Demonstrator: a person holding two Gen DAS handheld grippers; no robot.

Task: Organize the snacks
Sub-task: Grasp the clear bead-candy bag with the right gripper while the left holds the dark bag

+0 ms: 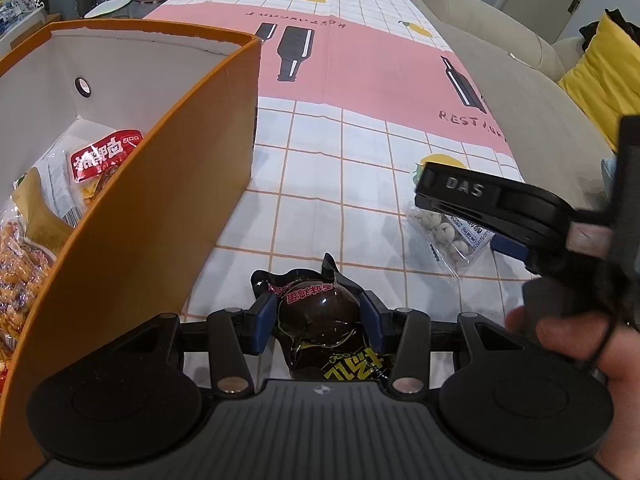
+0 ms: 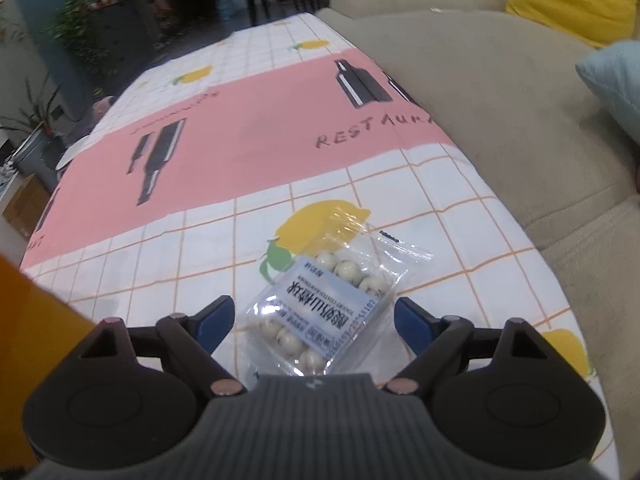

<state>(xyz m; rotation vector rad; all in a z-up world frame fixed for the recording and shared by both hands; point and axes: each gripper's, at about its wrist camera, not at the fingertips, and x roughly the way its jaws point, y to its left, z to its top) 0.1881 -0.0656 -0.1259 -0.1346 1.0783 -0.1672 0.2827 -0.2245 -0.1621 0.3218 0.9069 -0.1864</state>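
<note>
Clamped between the blue pads point(image 1: 265, 322) of the left gripper point(image 1: 320, 320) is a dark egg pack point(image 1: 320, 312), glossy brown with a red label and yellow lettering on its lower part; whether it hangs free of the cloth or touches it cannot be told. Left of it, just beside the gripper, stands the orange box point(image 1: 132, 216) with a white inside, and snacks already lie in it: a red-labelled pack point(image 1: 105, 155) and a bag of orange pieces point(image 1: 20, 256) (partly cut off by the frame edge). Past the egg pack the tablecloth point(image 1: 340, 152), white checks with a pink band and lemons, runs to the table's far end.

Toward the right edge of the table lies a clear bag point(image 2: 320, 312) of pale round balls with a white-blue label, flat on the cloth and overlapping a printed lemon. Over it hangs the right gripper point(image 2: 314, 318), its jaws spread wide, one blue pad point(image 2: 412, 322) on each side of the bag and neither touching it. From the left wrist the same gripper point(image 1: 452, 204) shows above that bag point(image 1: 448, 236), with the hand point(image 1: 592, 352) behind it. Beyond the table's right edge sits a beige sofa point(image 2: 500, 100).
</note>
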